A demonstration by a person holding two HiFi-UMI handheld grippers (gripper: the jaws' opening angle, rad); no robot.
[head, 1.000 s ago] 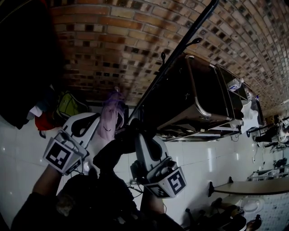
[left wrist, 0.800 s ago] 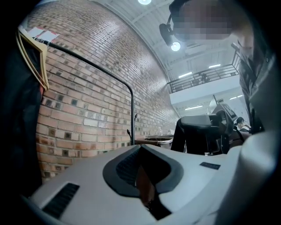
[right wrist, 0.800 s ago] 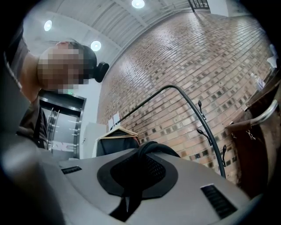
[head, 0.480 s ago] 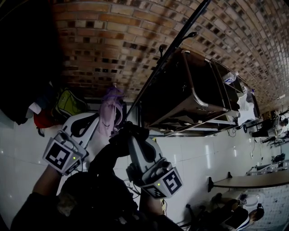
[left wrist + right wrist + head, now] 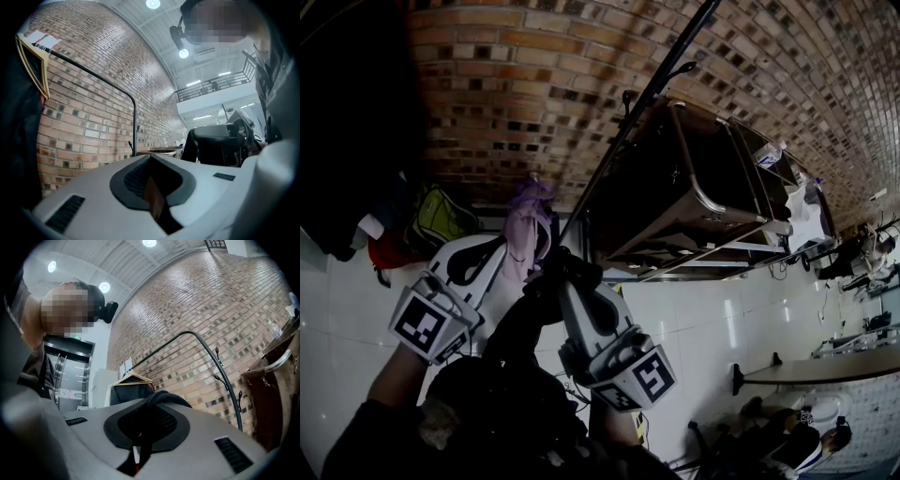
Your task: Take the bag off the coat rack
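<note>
Right gripper [image 5: 558,272] is clamping the strap [image 5: 157,401] of the black bag [image 5: 511,337], which is hanging off the coat rack [image 5: 642,103], just beside its pole.

Vs. 1 sec ago: right gripper [image 5: 138,451] is sitting a bit further left in head view, jaws staying pinched on the strap, w/ the bag's bulk hanging under it. Left gripper [image 5: 502,251] is keeping the same spot alongside, its jaws [image 5: 154,201] together w/ nothing gripped. Rack pole is now crossing the brick wall [image 5: 516,84] further left.
</note>
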